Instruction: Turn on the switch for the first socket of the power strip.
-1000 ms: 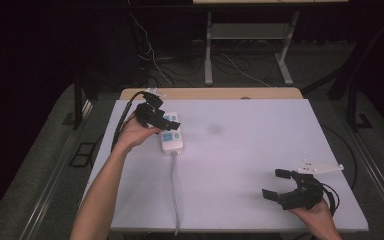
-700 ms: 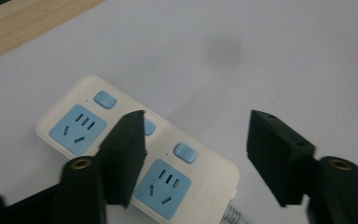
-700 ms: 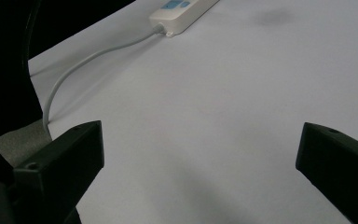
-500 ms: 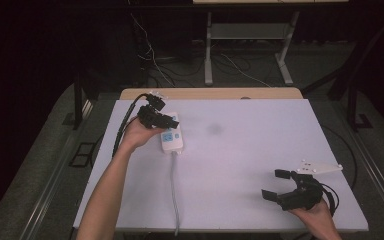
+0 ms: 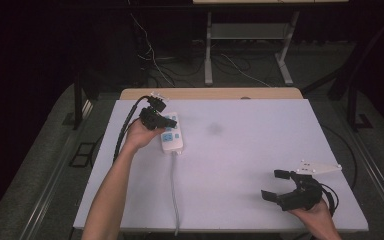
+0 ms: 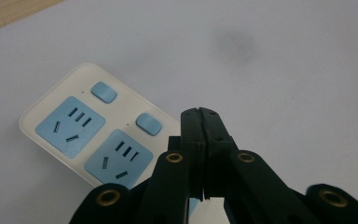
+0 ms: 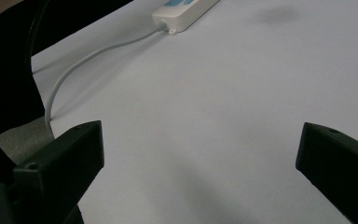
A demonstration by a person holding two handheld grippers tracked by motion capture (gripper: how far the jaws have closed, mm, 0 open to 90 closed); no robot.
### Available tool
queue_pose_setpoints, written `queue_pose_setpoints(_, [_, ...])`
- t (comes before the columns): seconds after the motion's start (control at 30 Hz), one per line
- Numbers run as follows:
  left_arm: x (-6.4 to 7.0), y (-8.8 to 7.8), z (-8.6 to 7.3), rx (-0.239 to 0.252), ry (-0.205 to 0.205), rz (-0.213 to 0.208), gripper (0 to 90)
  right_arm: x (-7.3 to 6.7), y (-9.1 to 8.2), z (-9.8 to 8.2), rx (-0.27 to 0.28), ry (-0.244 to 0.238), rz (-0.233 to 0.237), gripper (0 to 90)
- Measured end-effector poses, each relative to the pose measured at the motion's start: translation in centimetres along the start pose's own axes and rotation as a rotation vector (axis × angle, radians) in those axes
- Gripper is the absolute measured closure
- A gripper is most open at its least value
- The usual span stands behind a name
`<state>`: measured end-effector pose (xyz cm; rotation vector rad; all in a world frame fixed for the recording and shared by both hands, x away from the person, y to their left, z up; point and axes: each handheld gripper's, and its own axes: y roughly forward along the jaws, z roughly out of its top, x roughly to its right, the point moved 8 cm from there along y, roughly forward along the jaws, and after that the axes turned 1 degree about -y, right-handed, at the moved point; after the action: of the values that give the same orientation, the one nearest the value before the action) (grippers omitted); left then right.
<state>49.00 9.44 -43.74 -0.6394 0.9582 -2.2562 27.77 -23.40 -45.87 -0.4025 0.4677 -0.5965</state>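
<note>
The left gripper point(image 5: 156, 114) sits over the far end of the white power strip point(image 5: 172, 135), near the table's far-left part. Its jaws have just been closing and now meet tip to tip with nothing between them; in the left gripper view the pressed-together tips point(image 6: 200, 122) hang just above the strip point(image 6: 70, 123), beside a small blue button point(image 6: 148, 124) and two blue sockets. The strip's grey cord point(image 5: 174, 192) runs toward the near edge of the white table point(image 5: 240, 165). Well apart, at the near right corner, the right gripper point(image 5: 276, 185) rests low with its jaws spread wide and empty.
</note>
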Motion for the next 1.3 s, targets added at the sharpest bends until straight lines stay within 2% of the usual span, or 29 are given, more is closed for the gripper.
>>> queue_pose_setpoints(0.3, [-0.5, 0.7, -0.3, -0.005, -0.023, -0.001, 89.1, 0.0, 0.0, 0.0, -0.002, -0.001, 0.002, 0.4])
queue_pose_setpoints(0.63, [-0.7, 1.6, -1.1, -0.025, -0.022, -0.009, 89.2, -0.1, 0.1, -0.1, -0.007, -0.006, 0.005, 0.5])
queue_pose_setpoints(0.87, [-0.6, 2.3, -1.7, -0.028, -0.028, -0.028, 89.3, -0.1, 0.1, -0.1, -0.009, -0.008, 0.007, 0.4])
queue_pose_setpoints(1.03, [-0.2, 2.7, -2.1, -0.041, -0.025, -0.06, 89.4, -0.1, 0.2, -0.1, -0.01, -0.008, 0.008, 0.5])
queue_pose_setpoints(1.3, [0.0, 2.7, -2.2, -0.046, -0.018, -0.045, 89.5, -0.2, 0.2, -0.2, -0.016, -0.01, 0.0, 0.5])
